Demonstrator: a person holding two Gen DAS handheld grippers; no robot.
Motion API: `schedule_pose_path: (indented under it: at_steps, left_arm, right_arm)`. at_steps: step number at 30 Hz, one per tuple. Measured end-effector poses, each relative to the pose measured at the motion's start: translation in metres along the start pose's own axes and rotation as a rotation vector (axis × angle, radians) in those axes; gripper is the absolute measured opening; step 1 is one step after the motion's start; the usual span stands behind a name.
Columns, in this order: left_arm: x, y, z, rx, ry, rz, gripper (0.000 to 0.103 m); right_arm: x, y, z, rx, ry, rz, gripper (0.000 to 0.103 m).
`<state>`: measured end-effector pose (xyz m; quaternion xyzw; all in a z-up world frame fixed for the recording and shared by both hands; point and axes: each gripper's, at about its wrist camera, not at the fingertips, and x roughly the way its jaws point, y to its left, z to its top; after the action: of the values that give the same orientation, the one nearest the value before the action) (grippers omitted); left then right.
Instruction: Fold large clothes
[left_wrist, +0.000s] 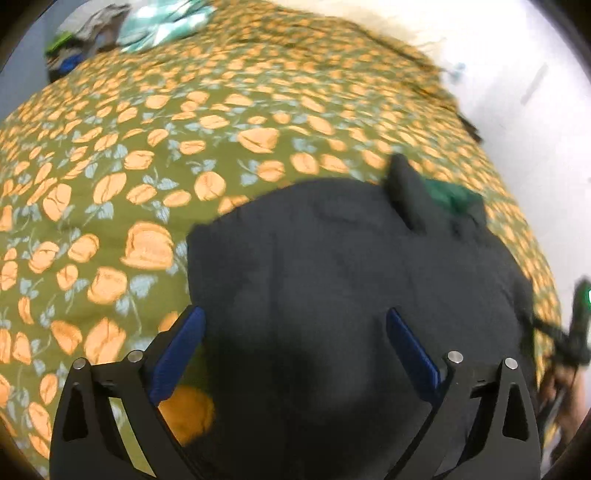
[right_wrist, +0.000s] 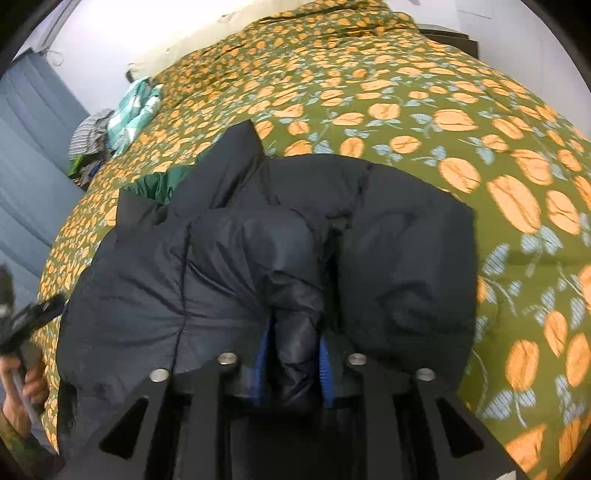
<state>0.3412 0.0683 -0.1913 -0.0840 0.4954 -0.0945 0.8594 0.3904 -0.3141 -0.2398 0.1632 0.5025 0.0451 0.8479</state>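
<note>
A black puffy jacket (left_wrist: 332, 258) lies bunched on a bed; a bit of its green lining (left_wrist: 447, 192) shows at the far side. My left gripper (left_wrist: 294, 312) hovers just over the jacket's near part, open wide, with nothing pinched between its blue pads (left_wrist: 177, 354). In the right wrist view the jacket (right_wrist: 406, 240) is heaped in thick folds, with the green lining (right_wrist: 155, 184) at the far left. My right gripper (right_wrist: 294, 332) has a narrow ridge of the black fabric filling the gap between its pads (right_wrist: 325, 363), which touch it on both sides.
The bed carries an olive bedspread (left_wrist: 147, 147) with orange flowers, also seen around the jacket (right_wrist: 443, 110). A pile of loose clothes (right_wrist: 110, 125) lies at the bed's far left corner (left_wrist: 92, 33). A person's hand (right_wrist: 22, 384) shows at the left edge. White wall lies beyond.
</note>
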Motion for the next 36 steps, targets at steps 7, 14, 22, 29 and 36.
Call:
schedule_pose_path:
  at_steps: [7,14,22,29,36]
  left_arm:
    - [-0.003,0.015,-0.034,-0.030,0.095,0.016,0.099]
    - [-0.098,0.045,-0.148,0.024,0.185,-0.039,0.099]
    - [-0.116,0.043,-0.244,-0.032,0.312,-0.114,0.099]
    - [-0.101,0.021,-0.261,0.009,0.379,-0.115,0.065]
    - [-0.144,0.013,-0.258,0.027,0.360,-0.161,0.016]
  right_arm:
    - [-0.036,-0.001,-0.030,-0.039,0.027,-0.004,0.055]
    - [-0.131,-0.029,-0.110,-0.128,0.056,0.029,0.063]
    - [-0.203,-0.064,-0.237,-0.024,0.220,0.162,0.064]
    - [-0.186,-0.046,-0.299,-0.003,0.318,0.212,0.064]
    - [-0.223,-0.029,-0.281,-0.075,0.294,0.237,0.019]
